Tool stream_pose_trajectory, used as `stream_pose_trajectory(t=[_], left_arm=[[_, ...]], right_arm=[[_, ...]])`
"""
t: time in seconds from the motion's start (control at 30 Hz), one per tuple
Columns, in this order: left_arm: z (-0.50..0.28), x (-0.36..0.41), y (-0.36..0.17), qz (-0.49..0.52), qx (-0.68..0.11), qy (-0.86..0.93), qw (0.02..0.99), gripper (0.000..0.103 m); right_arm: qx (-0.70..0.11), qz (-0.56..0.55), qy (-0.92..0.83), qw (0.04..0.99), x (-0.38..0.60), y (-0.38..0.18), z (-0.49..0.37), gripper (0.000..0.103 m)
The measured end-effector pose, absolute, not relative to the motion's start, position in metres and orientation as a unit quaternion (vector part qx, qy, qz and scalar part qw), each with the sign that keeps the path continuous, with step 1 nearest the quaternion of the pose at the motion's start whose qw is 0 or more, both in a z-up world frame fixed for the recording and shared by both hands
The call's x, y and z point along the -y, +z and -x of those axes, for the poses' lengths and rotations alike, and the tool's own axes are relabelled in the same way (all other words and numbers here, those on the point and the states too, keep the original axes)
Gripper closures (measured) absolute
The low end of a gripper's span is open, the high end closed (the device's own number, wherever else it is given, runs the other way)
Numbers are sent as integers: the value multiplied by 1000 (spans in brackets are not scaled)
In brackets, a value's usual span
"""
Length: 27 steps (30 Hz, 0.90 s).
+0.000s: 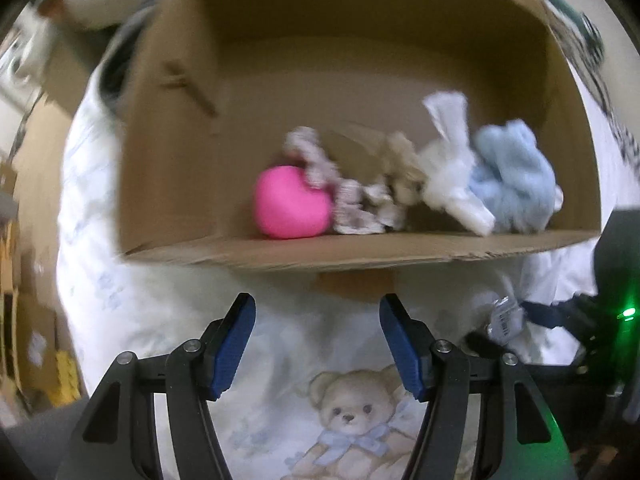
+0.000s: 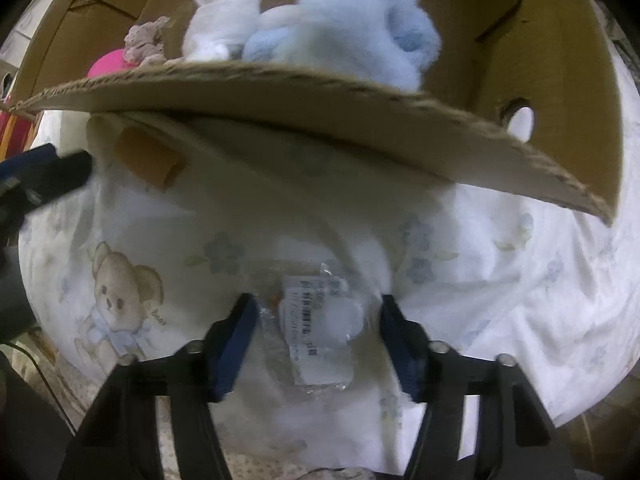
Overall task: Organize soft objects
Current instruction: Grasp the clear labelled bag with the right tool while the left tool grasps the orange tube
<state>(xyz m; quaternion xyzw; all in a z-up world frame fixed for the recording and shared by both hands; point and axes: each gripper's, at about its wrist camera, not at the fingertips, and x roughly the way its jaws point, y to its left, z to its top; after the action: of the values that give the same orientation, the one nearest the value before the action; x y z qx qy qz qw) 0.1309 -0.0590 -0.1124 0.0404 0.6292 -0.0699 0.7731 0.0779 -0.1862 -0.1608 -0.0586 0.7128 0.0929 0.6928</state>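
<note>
Two grippers over bear-print sheet: right gripper spread around plastic packet (contact unclear), left gripper spread, empty; box at twelve o'clock, pink ball, plush toys inside.

Dim indoor light; motion blur throughout; fisheye bending, dark vignette at edges; green glow right.

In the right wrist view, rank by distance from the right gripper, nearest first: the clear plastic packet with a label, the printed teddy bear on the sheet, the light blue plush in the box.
1. Clear plastic packet: between the right gripper fingers, on the sheet.
2. Printed teddy bear: on the sheet, left.
3. Light blue plush: inside the cardboard box, top.
</note>
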Motion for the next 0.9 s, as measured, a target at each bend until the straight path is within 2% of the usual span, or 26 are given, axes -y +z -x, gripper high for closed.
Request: stream_pose_trajectory(t=[0.13,0.37,0.47,0.5,0.73,0.9], left_arm=[[-139,76,-125,-70,-621,-78,776,42],[-154,87,-142,-84,-620,-76,777,45],[-157,84,-145,-80,-618,-82,778,63],[-157,83,-146,-74,-618,-88,778,72],[-159,74,-144,-61,-618,-99,777,93],[-151,62,-129,-57,-607,-105,786,95]], right_arm=[[-708,45,92,699,192,-158,-77,62],[-702,16,92,706,207,-148,-74,65],[-702,16,86,707,218,-141,-84,65],[-703,12,87,706,218,-140,-85,65],[-697,7,92,711,227,-132,-81,65],[-688,-7,95,719,226,-127,-81,65]])
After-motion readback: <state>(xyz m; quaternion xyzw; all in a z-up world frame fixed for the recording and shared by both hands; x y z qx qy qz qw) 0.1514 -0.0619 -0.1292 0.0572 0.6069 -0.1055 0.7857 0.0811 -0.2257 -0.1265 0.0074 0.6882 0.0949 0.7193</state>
